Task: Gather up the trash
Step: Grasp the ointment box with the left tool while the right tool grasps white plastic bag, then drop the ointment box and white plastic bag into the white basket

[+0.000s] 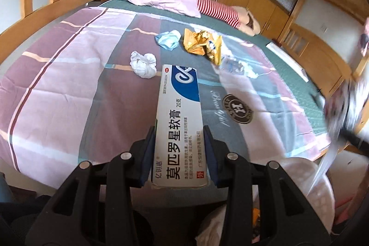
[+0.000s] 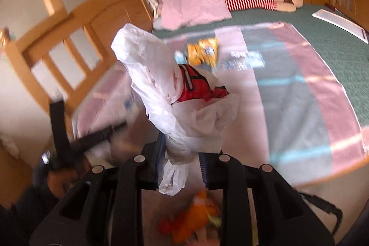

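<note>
Over the bed point(image 1: 69, 96), left gripper point(image 1: 178, 153) clamps an ointment box point(image 1: 178, 126) (right gripper point(image 2: 182, 153) grips a plastic bag point(image 2: 161, 89)).

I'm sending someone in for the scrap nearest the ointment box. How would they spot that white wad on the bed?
On the pink and grey checked bedspread, look just past the far end of the ointment box. The crumpled white tissue lies there; the blue wad and yellow wrapper lie farther off.
</note>
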Tool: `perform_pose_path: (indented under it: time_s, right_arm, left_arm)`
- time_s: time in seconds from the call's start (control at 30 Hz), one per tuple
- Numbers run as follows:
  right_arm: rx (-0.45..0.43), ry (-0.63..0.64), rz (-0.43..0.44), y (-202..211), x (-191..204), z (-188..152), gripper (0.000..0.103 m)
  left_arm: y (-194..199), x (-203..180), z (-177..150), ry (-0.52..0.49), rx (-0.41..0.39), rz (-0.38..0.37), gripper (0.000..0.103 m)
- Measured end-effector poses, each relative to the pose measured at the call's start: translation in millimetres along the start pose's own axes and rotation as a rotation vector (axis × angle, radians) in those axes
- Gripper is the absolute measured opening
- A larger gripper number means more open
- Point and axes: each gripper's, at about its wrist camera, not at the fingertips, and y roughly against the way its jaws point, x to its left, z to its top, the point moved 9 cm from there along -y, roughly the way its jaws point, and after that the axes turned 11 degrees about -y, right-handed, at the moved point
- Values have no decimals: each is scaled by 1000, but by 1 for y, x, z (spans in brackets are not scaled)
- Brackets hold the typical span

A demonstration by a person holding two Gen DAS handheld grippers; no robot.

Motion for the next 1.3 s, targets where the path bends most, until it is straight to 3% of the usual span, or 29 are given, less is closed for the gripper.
perform_pose_path:
  time_s: [0.07,0.13,0.17,0.2,0.3,0.47,0.57,0.7,0.77,0.8,0.93,1.17,1.2,1.27,1.3]
  right_arm:
    - [44,31,-48,1,-10,-24,28]
    - [115,54,-100,-3,-18,-50,40]
    - [141,57,-112,-4,-20,-58,54]
    - [150,50,-109,-2,-21,-63,66]
    - [87,-6,-60,12,-21,-51,76]
    - [-51,-143,21,41,-28,-12,78]
    - [-136,-183,19,57,-35,1,78]
    - [-223,-254,23,75,-47,13,78]
    - [-247,-282,22,80,-52,17,78]
    - [-252,-295,23,82,-55,18,78]
    - [-249,-312,23,81,-58,17,79]
    - [-224,-312,27,72,-56,12,79]
    - [-223,-311,28,72,-56,11,79]
    - [-222,-312,28,72,-55,12,81]
    - [-221,-314,29,71,-55,12,81]
  left_arm:
    - [5,-1,-3,16,-11,-24,40]
    - [9,-4,-4,19,-21,-46,40]
    - [10,-7,-5,12,-22,-50,40]
    - [10,-10,-6,2,-21,-49,40]
    - [13,-17,-9,-10,-21,-58,40]
    - [27,-25,-12,23,-54,-114,40]
    - [46,-51,-18,19,-70,-251,40]
    - [65,-120,-42,-192,-25,-388,40]
    - [68,-150,-57,-316,3,-421,40]
    - [68,-167,-67,-399,21,-429,40]
    - [67,-205,-96,-575,74,-459,41]
    - [64,-214,-109,-601,101,-485,42]
    - [64,-214,-109,-600,103,-485,45]
    - [64,-214,-111,-600,101,-481,66]
    - [65,-214,-112,-601,98,-480,68]
